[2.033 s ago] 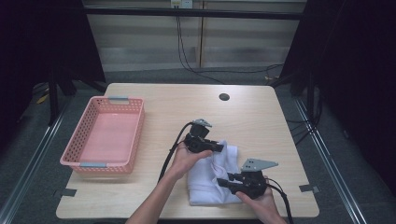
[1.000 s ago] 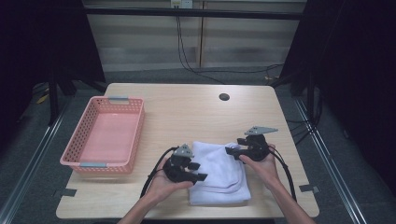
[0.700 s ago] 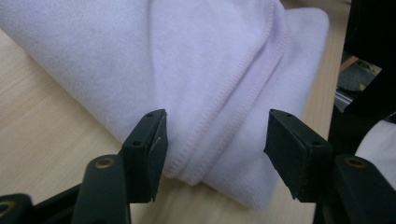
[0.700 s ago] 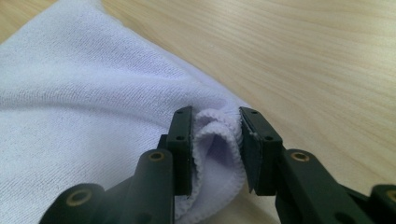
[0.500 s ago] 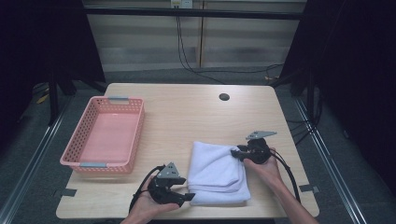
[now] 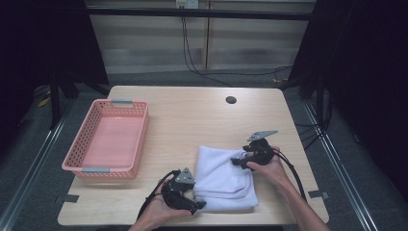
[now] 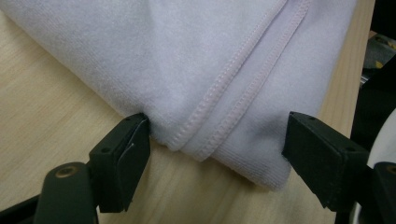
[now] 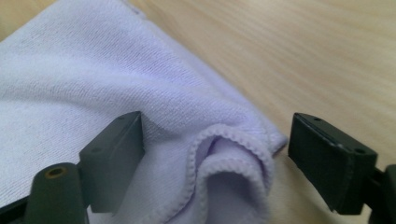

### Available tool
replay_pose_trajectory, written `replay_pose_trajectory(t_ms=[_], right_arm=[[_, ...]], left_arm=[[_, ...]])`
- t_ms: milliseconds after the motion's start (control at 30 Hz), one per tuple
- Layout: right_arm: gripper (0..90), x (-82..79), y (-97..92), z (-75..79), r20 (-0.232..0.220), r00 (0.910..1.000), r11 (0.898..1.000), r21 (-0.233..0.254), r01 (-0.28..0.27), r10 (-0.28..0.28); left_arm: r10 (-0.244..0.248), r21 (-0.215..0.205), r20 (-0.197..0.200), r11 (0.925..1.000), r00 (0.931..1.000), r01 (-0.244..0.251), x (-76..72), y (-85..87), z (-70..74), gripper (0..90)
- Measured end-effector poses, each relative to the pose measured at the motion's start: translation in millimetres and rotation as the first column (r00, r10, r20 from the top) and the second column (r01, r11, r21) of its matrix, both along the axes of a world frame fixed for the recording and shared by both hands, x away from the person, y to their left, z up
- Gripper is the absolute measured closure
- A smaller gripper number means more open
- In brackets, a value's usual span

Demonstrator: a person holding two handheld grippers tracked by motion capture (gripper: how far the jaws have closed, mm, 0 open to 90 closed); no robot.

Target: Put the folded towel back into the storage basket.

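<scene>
We hold our left gripper (image 6: 198,205) wide open at the near corner of the folded white towel (image 6: 222,178). Our right gripper (image 6: 235,161) gapes wide around its far corner.

A light wooden table (image 6: 192,120) has a wide bare stretch across its middle and far side, broken by one small dark round hole (image 6: 231,100) near the far edge. A pink basket (image 6: 109,139) takes up the left side, its low walls the tallest obstacle. A folded white towel (image 6: 222,178) lies near the front, right of centre. The left gripper (image 6: 195,206) sits at the towel's near left corner and the right gripper (image 6: 239,162) at its far right corner, each with fingers (image 7: 122,161) spread around the cloth. Bare wood separates basket and towel.
</scene>
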State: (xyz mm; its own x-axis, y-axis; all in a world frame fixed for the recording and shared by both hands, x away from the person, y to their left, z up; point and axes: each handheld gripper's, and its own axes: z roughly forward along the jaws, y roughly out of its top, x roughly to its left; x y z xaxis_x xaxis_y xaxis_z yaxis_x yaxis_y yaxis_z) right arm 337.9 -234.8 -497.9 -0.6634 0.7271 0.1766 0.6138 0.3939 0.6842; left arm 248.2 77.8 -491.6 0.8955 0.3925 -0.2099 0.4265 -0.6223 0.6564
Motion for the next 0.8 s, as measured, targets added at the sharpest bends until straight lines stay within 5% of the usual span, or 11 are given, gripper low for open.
replay_pose_trajectory(t_ms=[200, 567, 667, 800], right_arm=[[16.2, -1.5, -0.5, -2.0, -0.038, 0.9991, 0.998, 0.054, -0.017, 0.019], [13.7, -0.5, 4.5, -5.5, -0.021, 0.9988, 0.999, 0.003, -0.045, 0.045], [18.6, -0.9, 5.5, -5.6, -0.020, 0.9979, 0.998, 0.014, -0.061, 0.061], [35.7, -5.2, 9.7, -3.5, -0.021, 0.9955, 0.996, 0.008, -0.092, 0.092]], left_arm=[[-0.013, -0.014, -0.002, 0.9998, 0.9999, 0.013, -0.4, -0.5, 0.1, 19.6], [-0.010, 0.012, 0.010, 0.9999, 0.9999, 0.010, -1.7, -6.2, -3.2, 15.2], [-0.034, 0.013, 0.017, 0.9993, 0.9993, 0.034, -7.0, -8.6, -4.0, 13.0], [-0.056, 0.008, 0.023, 0.9984, 0.9982, 0.056, -13.1, -11.4, -4.4, 13.2]])
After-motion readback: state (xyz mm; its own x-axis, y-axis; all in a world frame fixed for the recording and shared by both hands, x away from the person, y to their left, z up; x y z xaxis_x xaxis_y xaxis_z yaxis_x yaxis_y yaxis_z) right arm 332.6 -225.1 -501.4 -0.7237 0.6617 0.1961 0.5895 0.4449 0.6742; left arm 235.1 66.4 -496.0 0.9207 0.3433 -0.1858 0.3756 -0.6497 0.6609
